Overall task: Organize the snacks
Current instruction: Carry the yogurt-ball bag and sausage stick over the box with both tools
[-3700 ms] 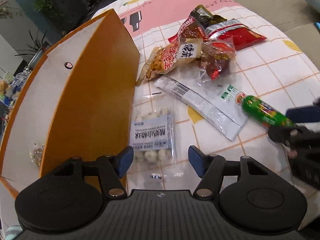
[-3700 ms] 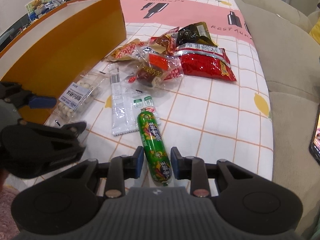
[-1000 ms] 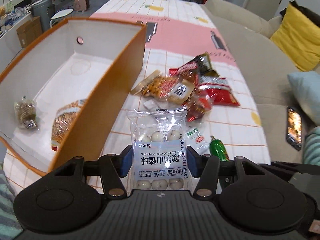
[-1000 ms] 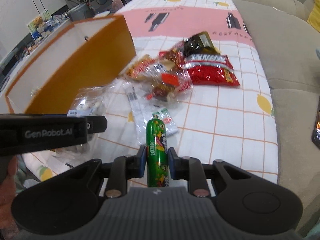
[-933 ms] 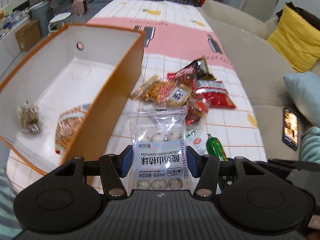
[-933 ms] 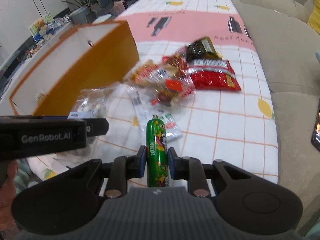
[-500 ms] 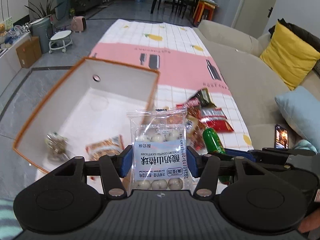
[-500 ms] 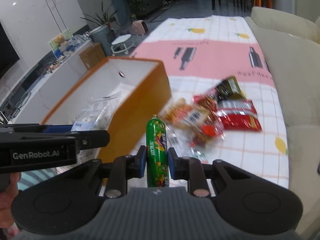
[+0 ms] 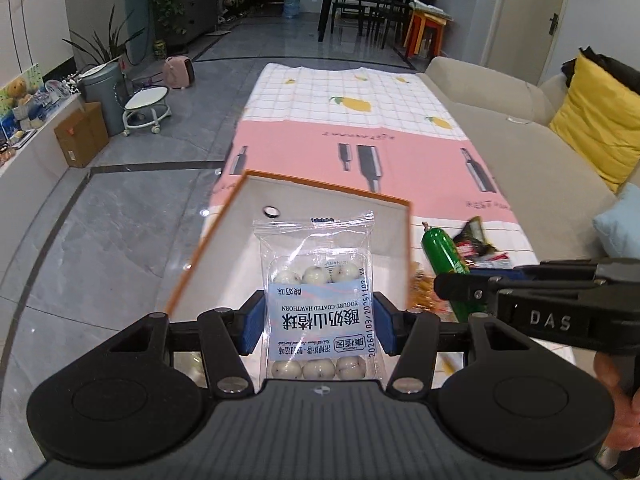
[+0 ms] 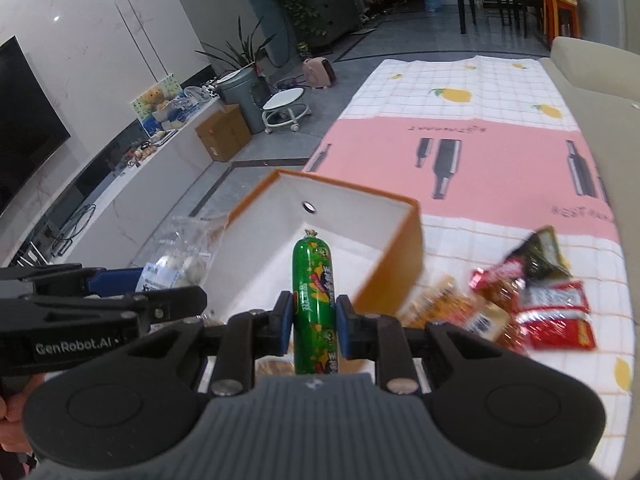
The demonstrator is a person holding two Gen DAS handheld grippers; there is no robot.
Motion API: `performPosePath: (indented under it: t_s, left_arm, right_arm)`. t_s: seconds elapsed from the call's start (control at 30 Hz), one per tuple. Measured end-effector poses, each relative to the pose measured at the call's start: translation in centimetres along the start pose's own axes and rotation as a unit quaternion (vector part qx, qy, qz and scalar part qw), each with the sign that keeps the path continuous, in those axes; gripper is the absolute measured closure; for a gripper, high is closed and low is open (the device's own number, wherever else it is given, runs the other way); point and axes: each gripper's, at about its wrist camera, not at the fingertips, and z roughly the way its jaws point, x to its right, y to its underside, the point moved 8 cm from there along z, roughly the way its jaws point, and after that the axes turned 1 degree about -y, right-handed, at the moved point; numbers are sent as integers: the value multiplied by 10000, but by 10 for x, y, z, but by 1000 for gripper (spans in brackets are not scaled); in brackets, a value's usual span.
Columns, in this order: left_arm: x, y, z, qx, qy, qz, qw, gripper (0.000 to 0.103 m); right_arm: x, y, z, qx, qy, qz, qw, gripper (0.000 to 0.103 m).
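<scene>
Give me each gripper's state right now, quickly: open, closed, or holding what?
Left gripper: closed on the clear bag of yogurt-coated hawthorn balls.
Right gripper: closed on the green sausage stick.

box floor (image 9: 224, 276): mostly hidden by held packet | loose snacks (image 10: 532, 300): blurred (labels unreadable)

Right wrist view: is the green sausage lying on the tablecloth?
No: the green sausage is clamped between the fingers of the right gripper, held up in front of the orange box.
</scene>
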Motion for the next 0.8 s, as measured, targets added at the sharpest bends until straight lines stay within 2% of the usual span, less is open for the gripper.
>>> performPosePath:
  t_s: [0.13,0.3,0.63,0.8]
  left_arm:
    - [-15,-4,22,-203,-74,233,9995,40]
    - [-30,4,52,-550,-288,568,9965,40]
    - [-37,23,97,-1182,-329,1061,9868,40]
    - [-37,30,113,-1395,-481,1336,9800,40]
  right_arm:
    - [-10,-14,24,-130,-42,37,9999,84]
    - [-17,-21,64,-426,107,-96,9990,84]
    - [-24,-4,132,-1172,358,-604,9906,84]
    - [-19,5,156,-1498,475,-805,9843,84]
